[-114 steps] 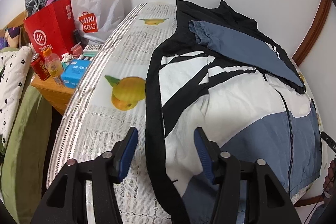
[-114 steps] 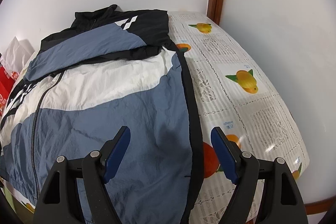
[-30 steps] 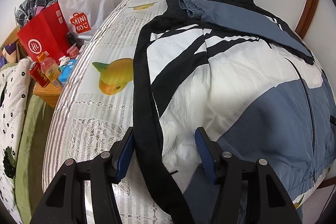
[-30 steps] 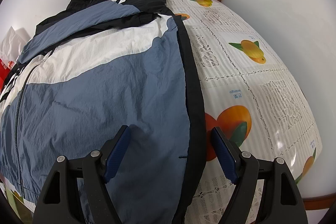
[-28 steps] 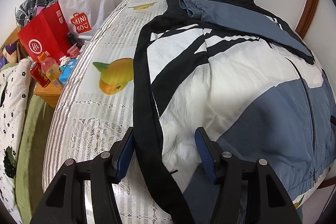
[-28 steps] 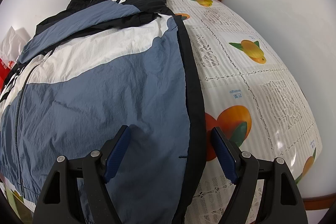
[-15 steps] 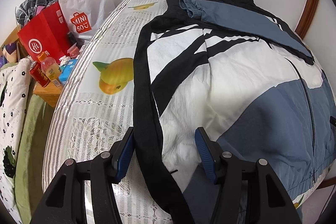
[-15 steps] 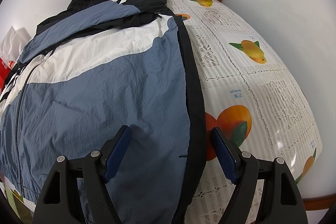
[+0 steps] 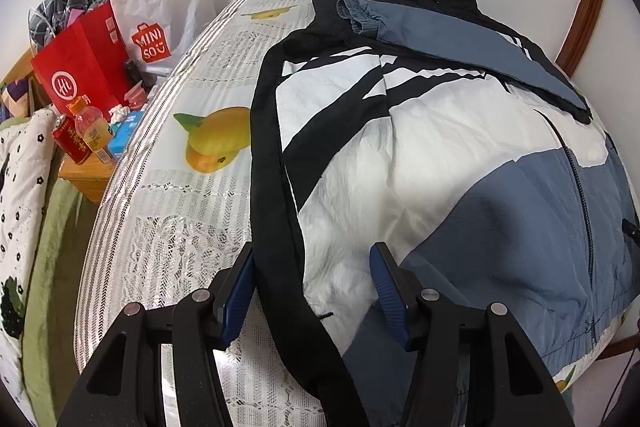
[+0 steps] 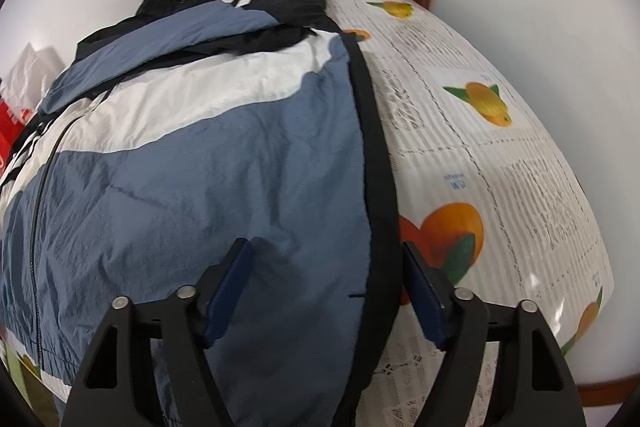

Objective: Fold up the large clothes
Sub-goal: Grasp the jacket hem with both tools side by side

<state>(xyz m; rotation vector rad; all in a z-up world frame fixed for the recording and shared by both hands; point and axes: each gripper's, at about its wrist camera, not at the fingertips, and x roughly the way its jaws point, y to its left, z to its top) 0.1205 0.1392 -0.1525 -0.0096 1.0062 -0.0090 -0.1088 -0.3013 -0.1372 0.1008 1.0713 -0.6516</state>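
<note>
On the fruit-print counter [image 9: 168, 219], the blue, white and black zip-up windbreaker jacket [image 9: 460, 155] lies flat. Left gripper [image 9: 312, 279], at seven o'clock, jaws narrowing around its black hem band; right gripper [image 10: 326, 279], at five o'clock, closing likewise. Neither pinches yet; a bottom-up fold seems imminent.

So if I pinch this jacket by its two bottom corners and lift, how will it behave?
The jacket looks thin and crinkly, so probably light and floppy: the middle should sag between the corners. The folded-in sleeve lies loose on top and may slide off. The glossy tablecloth should offer little drag.
</note>
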